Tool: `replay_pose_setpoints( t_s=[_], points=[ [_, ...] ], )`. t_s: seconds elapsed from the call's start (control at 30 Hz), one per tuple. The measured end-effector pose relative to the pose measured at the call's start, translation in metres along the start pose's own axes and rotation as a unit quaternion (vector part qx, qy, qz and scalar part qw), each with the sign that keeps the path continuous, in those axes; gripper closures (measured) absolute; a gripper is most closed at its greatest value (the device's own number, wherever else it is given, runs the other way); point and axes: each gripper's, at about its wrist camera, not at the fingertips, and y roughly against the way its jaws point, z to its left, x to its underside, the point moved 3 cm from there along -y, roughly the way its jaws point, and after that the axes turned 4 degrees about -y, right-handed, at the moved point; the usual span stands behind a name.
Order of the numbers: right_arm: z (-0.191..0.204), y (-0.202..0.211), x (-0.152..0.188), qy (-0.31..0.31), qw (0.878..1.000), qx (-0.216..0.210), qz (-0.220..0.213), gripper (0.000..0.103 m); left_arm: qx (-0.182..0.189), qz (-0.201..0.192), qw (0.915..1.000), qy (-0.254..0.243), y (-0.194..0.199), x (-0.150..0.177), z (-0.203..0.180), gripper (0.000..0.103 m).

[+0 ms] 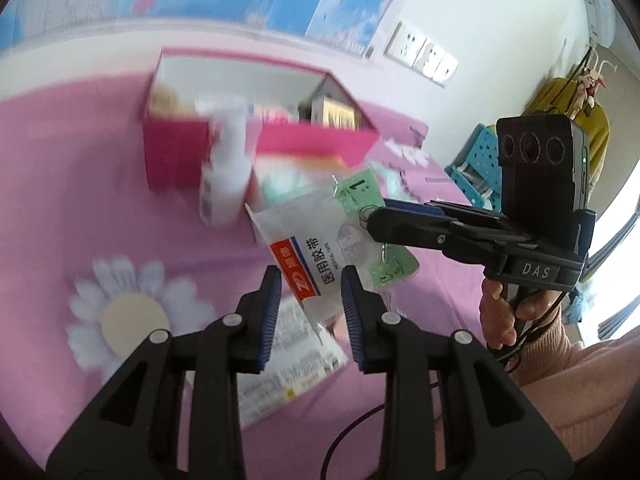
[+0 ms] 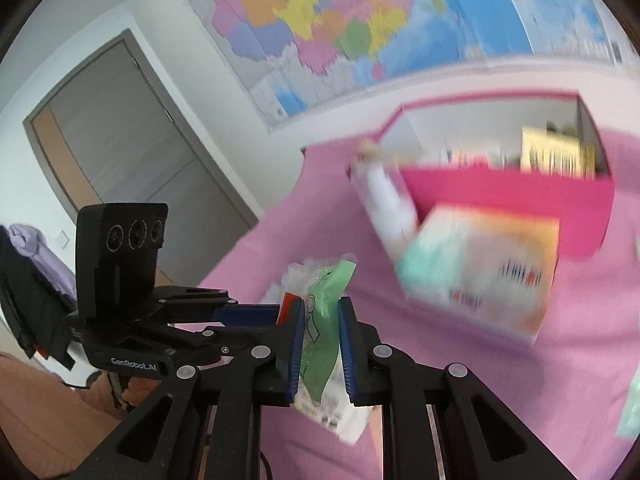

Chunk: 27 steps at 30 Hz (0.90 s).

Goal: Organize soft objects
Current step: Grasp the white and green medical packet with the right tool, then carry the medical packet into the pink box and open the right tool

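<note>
Both grippers hold packets above the pink cloth. My left gripper (image 1: 310,280) is shut on a white medical tape packet (image 1: 308,256) with a red and blue label. My right gripper (image 2: 320,320) is shut on a green and white sachet (image 2: 320,308); it also shows in the left wrist view (image 1: 362,196), pinched at the right gripper's tips (image 1: 374,220). The left gripper's blue pads (image 2: 248,314) reach in from the left in the right wrist view.
An open pink box (image 1: 312,140) with several items stands at the back of the pink flowered cloth (image 1: 80,200). A white bottle (image 1: 228,168) and a pastel carton (image 2: 480,276) lie before it. A printed leaflet (image 1: 288,356) lies under the left gripper.
</note>
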Motion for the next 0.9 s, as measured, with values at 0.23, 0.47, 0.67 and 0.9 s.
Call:
replay_pose_setpoints(
  t_s=[0.23,0.47,0.67,0.9],
  points=[
    [0.008,0.008,-0.05,0.034,0.998,-0.004,-0.043,0.087,-0.035,-0.04,0.9977,-0.043,0.017,-0.055,0.003,0.07],
    [-0.002,0.007,-0.101,0.034,0.997,-0.009,-0.074,0.087,-0.049,-0.05,0.9964,-0.047,0.011,-0.103,0.022,0.07],
    [-0.026,-0.007,-0.132,0.006,0.997,-0.008,-0.078,0.087,-0.051,-0.035,0.9975,-0.033,-0.014,-0.131,0.04,0.07],
    [-0.06,-0.035,-0.15,-0.028,0.998,0.009,-0.063,0.086,-0.06,-0.001,0.9982,-0.01,-0.051,-0.147,0.063,0.07]
  ],
)
